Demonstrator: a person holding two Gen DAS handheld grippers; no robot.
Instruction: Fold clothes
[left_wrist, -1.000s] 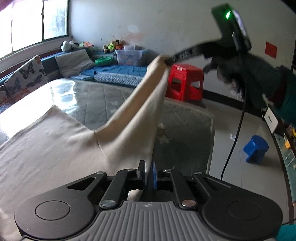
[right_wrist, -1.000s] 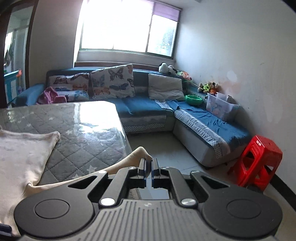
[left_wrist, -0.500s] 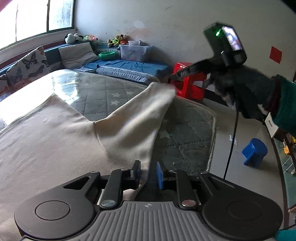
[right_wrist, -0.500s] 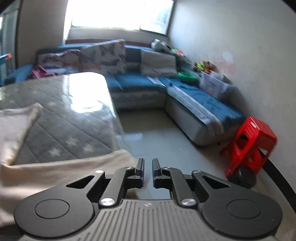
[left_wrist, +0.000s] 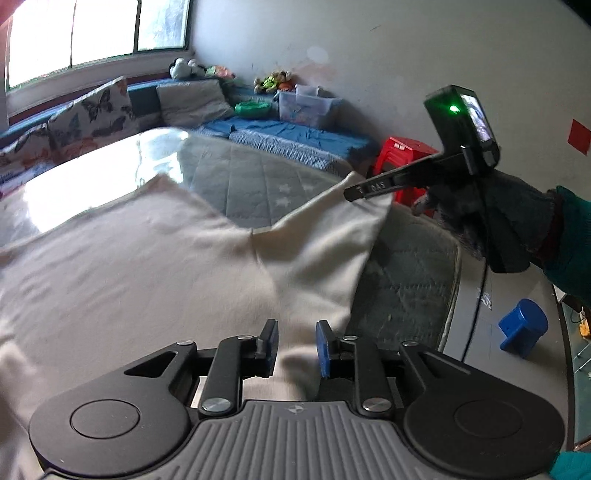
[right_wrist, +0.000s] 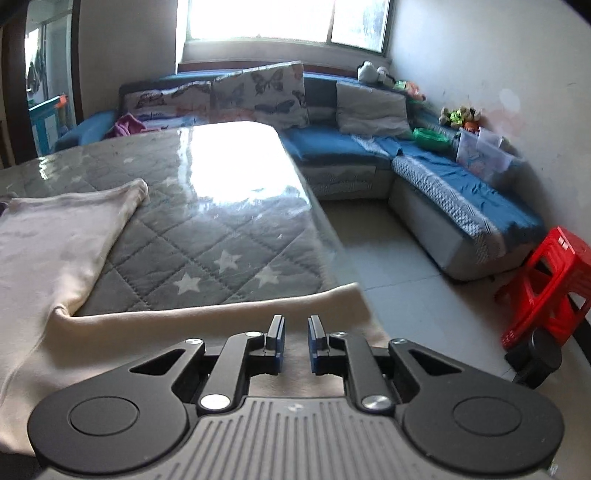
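Observation:
A cream garment (left_wrist: 147, 266) lies spread on the grey quilted table (left_wrist: 258, 177). Its sleeve (left_wrist: 332, 236) reaches toward the table's right edge. My left gripper (left_wrist: 296, 339) hovers over the sleeve's near part, its jaws opening; cloth shows in the gap and the pads do not press on it. A gloved hand holds my right gripper (left_wrist: 351, 192), whose tip is at the sleeve's far end. In the right wrist view the right gripper (right_wrist: 296, 330) is also opening, over the sleeve (right_wrist: 221, 314) that lies along the table (right_wrist: 207, 240) edge, with its pads off the cloth.
A red stool (right_wrist: 550, 273) and a small blue stool (left_wrist: 522, 326) stand on the floor to the right of the table. A blue corner sofa (right_wrist: 461, 192) with cushions, toys and a clear box (left_wrist: 306, 107) lines the walls. A black cable (left_wrist: 476, 306) hangs from the right gripper.
The right gripper has come down with the sleeve, which now lies low on the table. Both grippers' jaws, shut on the cloth before, have parted and let it go.

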